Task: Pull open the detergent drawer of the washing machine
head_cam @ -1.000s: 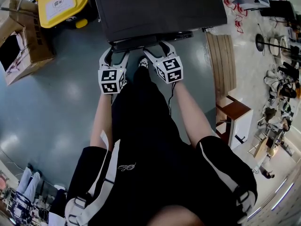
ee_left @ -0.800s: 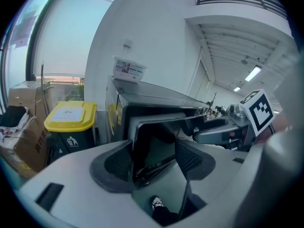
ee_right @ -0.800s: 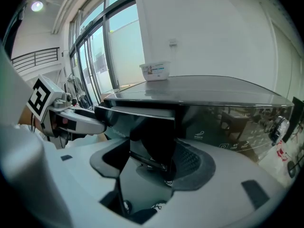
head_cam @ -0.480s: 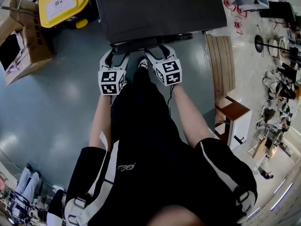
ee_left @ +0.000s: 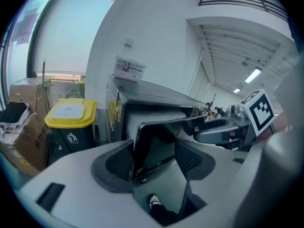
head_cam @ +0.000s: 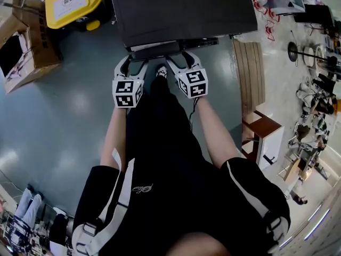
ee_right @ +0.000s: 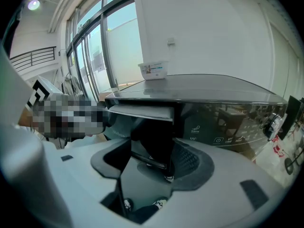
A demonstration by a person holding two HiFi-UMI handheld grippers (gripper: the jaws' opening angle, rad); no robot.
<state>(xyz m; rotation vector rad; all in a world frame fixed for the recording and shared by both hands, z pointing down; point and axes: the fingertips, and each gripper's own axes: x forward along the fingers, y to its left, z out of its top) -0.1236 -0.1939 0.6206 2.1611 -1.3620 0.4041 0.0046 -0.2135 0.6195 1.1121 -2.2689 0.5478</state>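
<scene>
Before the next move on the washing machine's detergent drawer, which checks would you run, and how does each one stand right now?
1. Both grippers at the black-fronted detergent drawer: ok. It already stands a little way out of the black washing machine.
2. Placement of the left gripper: ok. The drawer's left end sits between its jaws.
3. Grip of the left gripper: not ok. Its jaws stand wide apart and no pad is seen pressing.
4. Grip of the right gripper: cannot tell. Its jaws have just been closing with the drawer front between them, but contact is unclear.
5. Small white plastic tub on the machine's top: ok. It sits well back from the front edge.
</scene>
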